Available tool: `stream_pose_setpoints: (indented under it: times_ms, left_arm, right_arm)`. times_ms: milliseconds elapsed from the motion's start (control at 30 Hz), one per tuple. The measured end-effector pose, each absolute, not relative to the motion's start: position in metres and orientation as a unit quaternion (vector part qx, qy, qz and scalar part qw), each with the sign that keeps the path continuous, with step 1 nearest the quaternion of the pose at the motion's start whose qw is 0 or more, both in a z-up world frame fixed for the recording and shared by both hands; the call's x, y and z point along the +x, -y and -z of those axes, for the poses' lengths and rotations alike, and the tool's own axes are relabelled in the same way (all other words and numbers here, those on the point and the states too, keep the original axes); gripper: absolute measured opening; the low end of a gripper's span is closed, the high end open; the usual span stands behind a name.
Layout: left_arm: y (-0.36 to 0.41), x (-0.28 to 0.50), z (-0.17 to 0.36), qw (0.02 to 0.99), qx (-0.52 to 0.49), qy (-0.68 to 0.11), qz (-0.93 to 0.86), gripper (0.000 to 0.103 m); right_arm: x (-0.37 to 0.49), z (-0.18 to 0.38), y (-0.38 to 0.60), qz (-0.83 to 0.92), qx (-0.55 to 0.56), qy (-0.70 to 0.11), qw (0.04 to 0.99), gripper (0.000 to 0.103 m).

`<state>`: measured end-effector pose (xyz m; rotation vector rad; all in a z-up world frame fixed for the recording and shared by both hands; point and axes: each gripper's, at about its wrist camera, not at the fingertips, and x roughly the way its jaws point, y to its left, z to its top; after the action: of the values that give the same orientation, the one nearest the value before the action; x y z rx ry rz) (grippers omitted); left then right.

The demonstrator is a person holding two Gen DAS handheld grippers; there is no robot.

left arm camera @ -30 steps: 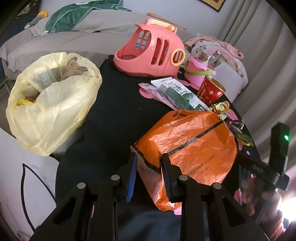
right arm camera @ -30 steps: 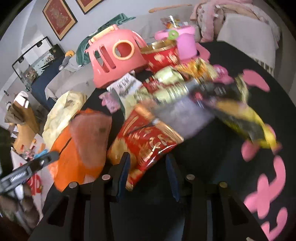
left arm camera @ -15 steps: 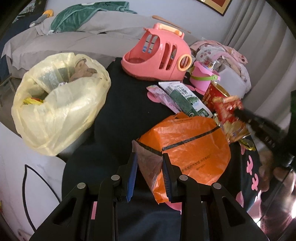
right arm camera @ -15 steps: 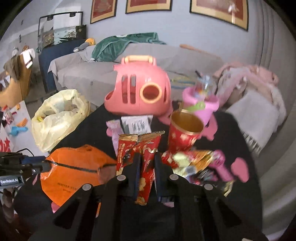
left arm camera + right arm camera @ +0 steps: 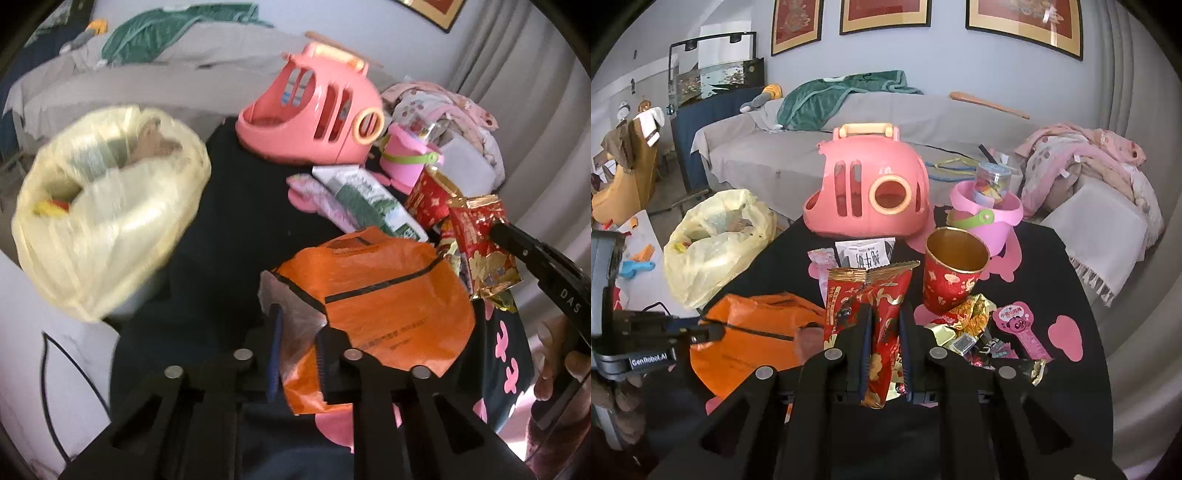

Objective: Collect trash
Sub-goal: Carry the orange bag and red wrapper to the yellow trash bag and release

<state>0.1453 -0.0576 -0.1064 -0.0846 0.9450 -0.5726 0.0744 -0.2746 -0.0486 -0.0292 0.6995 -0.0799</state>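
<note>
**Both grippers gripping: one on the bag, one on the wrapper**

While the left gripper is pinching the near edge of the orange bag, its jaws having just been closing on the plastic, the right gripper is holding a red and gold snack wrapper upright, clamped between its fingers. Those jaws have also just been closing, with the wrapper between them. In the left wrist view the wrapper is hanging above the far right side of the orange bag, clear of the black tablecloth.

The orange bag is lying crumpled on the cloth, its mouth edge being lifted slightly by the left gripper. Just behind the wrapper a red paper cup is standing upright, with a heap of foil wrappers at its foot. Farther back, a pink plastic carrier and a pink toy bucket are sitting on the table. A yellow bag, already holding rubbish, is standing beside the table's left edge. A sofa is running along the wall behind.
</note>
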Motion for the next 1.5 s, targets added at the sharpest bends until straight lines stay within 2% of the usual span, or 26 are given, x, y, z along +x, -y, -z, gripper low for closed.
stream_pose_setpoints:
  times_ms: [533, 833, 1100, 1333, 1500]
  left_arm:
    - [-0.045, 0.158, -0.031, 0.937, -0.007, -0.298, 0.183, 0.012]
    - [-0.112, 0.179, -0.061, 0.961, -0.030, -0.250, 0.111, 0.010]
    - [-0.152, 0.223, -0.038, 0.960, -0.064, -0.265, 0.065, 0.010]
    - [-0.141, 0.280, 0.032, 0.937, -0.067, -0.336, 0.067, 0.010]
    - [-0.120, 0.305, 0.072, 0.925, -0.077, -0.358, 0.100, 0.011]
  right_arm:
    - [0.090, -0.029, 0.214, -0.013, -0.053, -0.276, 0.959, 0.013]
    - [0.136, -0.052, 0.142, -0.077, -0.092, -0.255, 0.959, 0.013]
    - [0.180, -0.039, 0.110, -0.098, -0.115, -0.274, 0.950, 0.013]
    - [0.216, -0.006, 0.107, -0.098, -0.121, -0.314, 0.936, 0.013]
    - [0.241, 0.013, 0.109, -0.095, -0.119, -0.338, 0.929, 0.013]
